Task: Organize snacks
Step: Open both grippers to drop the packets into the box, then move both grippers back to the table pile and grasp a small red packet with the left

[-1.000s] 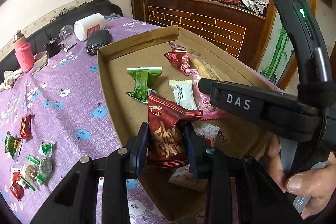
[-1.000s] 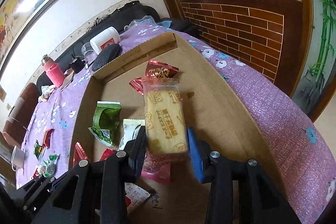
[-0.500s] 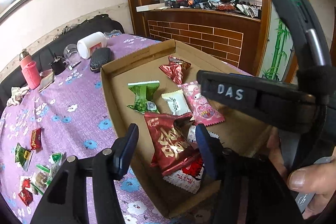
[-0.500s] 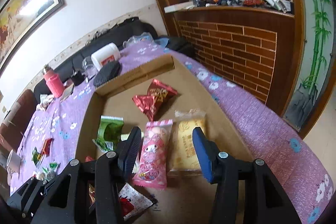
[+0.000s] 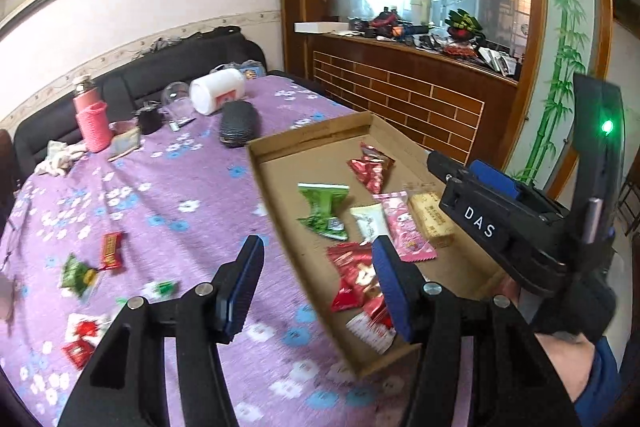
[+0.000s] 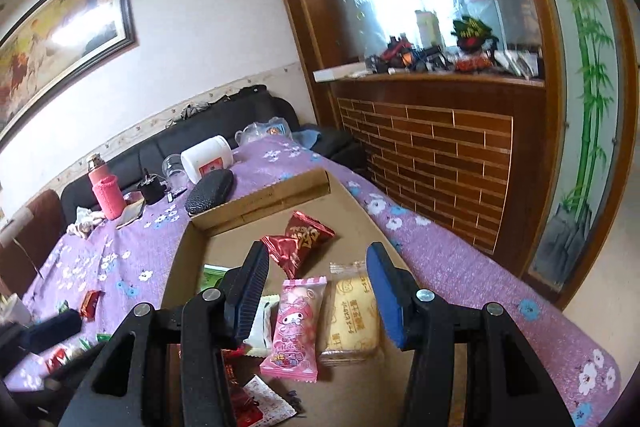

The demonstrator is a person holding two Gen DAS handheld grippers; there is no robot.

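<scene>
snacks: red packet (image 5: 356,277) and biscuit pack (image 6: 352,315), just released, lie in the cardboard tray (image 5: 320,139) near the table's right edge; left tongs (image 5: 316,287) and right tongs (image 6: 316,301) half-open, empty. loose sweets (image 5: 110,251) remain outside.

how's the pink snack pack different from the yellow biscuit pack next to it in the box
The pink snack pack is opaque pink with a cartoon character printed on it; the yellow biscuit pack has a clear wrapper showing pale yellow biscuit and dark lettering. The pink one looks longer and narrower, the yellow one broader and blockier. Both lie flat, side by side, in the cardboard box, held by neither gripper.
</scene>
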